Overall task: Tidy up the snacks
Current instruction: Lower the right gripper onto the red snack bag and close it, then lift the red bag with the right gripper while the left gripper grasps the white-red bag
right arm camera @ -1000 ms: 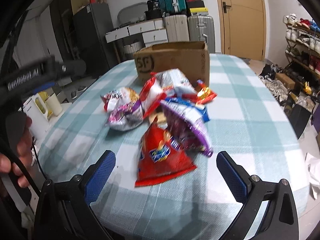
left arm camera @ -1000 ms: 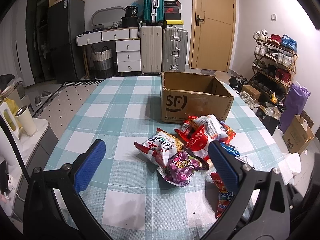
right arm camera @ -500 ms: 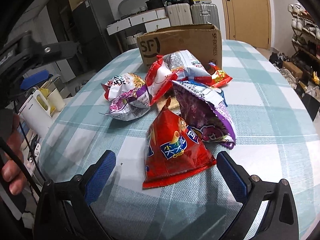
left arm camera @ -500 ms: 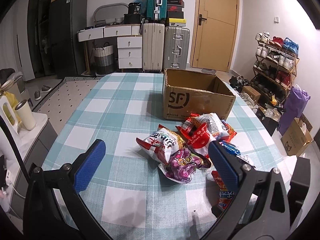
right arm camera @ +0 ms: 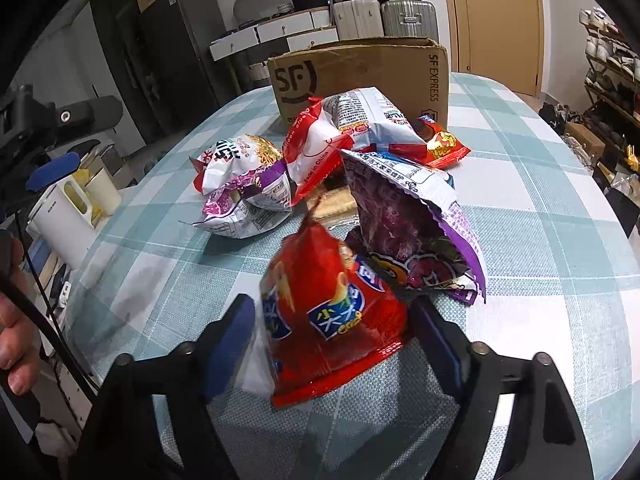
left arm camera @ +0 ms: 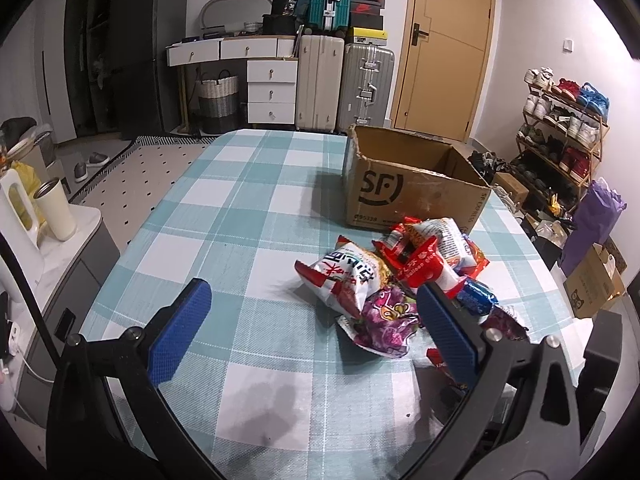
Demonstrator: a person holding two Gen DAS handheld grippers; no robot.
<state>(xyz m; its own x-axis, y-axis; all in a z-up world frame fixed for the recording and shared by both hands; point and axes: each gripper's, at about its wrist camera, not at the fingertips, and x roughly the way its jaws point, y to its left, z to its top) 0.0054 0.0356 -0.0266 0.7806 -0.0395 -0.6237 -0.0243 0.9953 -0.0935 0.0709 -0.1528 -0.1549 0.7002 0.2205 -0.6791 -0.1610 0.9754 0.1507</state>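
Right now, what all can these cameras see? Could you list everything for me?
table: 1, teal and white check cloth, fills the foreground
box: 1, brown, open, on the table behind the snacks
red bag: 1, red, nearest snack
purple bag: 1, purple, beside the red bag, towards the box
other bags: several, red, white and purple, piled before the box
suitcases: 3, teal, cream, silver, against the far wall
door: 1, tan, far wall
shoe rack: 1, dark, right wall
left gripper: 1, black with blue pads, open over the table
right gripper: 1, same colours, jaws have just been closing, pads on the red bag's sides
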